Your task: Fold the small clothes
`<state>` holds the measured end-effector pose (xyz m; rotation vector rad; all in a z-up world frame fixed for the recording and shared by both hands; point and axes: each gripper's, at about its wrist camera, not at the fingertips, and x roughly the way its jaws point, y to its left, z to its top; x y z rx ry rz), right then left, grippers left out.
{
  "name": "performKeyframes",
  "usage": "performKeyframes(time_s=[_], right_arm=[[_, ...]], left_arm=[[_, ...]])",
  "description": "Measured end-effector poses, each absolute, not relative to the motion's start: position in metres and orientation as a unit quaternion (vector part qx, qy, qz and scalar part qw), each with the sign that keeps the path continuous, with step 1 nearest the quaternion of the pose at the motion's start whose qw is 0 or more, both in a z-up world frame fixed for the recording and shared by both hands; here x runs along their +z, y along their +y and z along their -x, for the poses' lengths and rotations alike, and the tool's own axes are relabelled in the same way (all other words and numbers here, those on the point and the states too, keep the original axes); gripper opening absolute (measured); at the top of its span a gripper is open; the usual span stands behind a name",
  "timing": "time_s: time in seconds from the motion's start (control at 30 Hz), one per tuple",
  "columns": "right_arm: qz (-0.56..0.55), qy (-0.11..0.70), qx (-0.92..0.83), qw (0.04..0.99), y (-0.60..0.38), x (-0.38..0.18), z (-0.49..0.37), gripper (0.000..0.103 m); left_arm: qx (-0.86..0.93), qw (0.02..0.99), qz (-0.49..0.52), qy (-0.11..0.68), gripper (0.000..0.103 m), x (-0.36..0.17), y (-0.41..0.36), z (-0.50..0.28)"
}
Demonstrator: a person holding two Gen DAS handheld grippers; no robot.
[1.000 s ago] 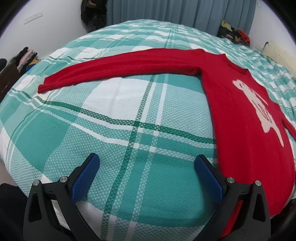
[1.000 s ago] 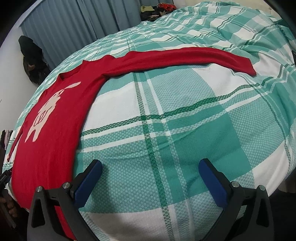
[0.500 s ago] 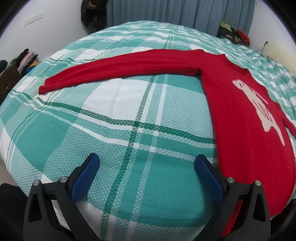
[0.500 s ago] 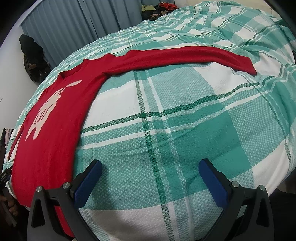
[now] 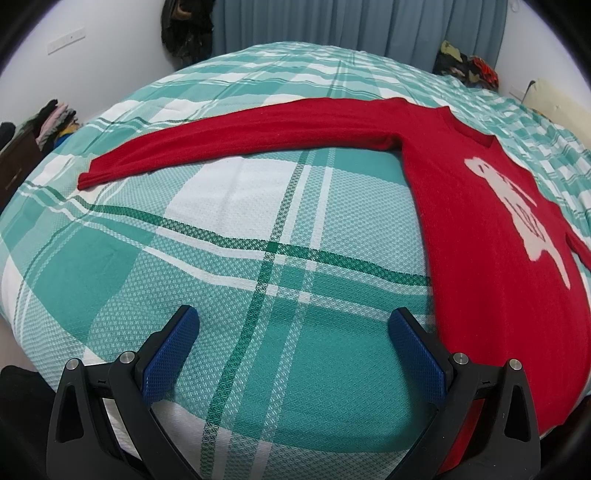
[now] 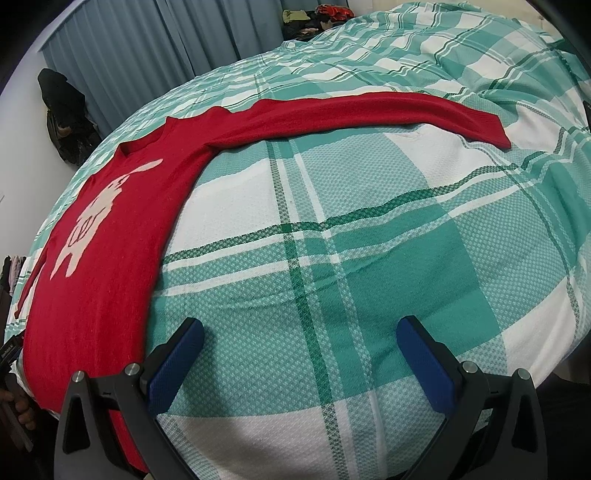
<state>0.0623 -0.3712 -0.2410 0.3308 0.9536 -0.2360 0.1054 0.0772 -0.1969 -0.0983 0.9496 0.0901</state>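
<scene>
A red sweater with a white animal figure lies flat on the bed, one sleeve stretched out to the left. In the right wrist view the sweater lies at the left with its other sleeve stretched to the right. My left gripper is open and empty above the bedspread, left of the sweater's hem. My right gripper is open and empty above the bedspread, right of the hem.
The bed has a green and white plaid cover. Grey-blue curtains hang behind it. Clothes piles sit at the far right corner and on a dark stand at the left. The bed's near edge lies under both grippers.
Both grippers have drifted slightly; the sweater sits a little lower in both views. Nothing was grasped or moved.
</scene>
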Motion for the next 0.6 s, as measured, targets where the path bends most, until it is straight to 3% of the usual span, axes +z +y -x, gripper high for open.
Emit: performKeyframes(time_s=[0.6], right_arm=[[-0.161,0.454,-0.109,0.869,-0.372,-0.2408,-0.0593,0.103]], left_arm=[[0.045,0.887,0.047,0.458,0.103,-0.1967,0.078,-0.106]])
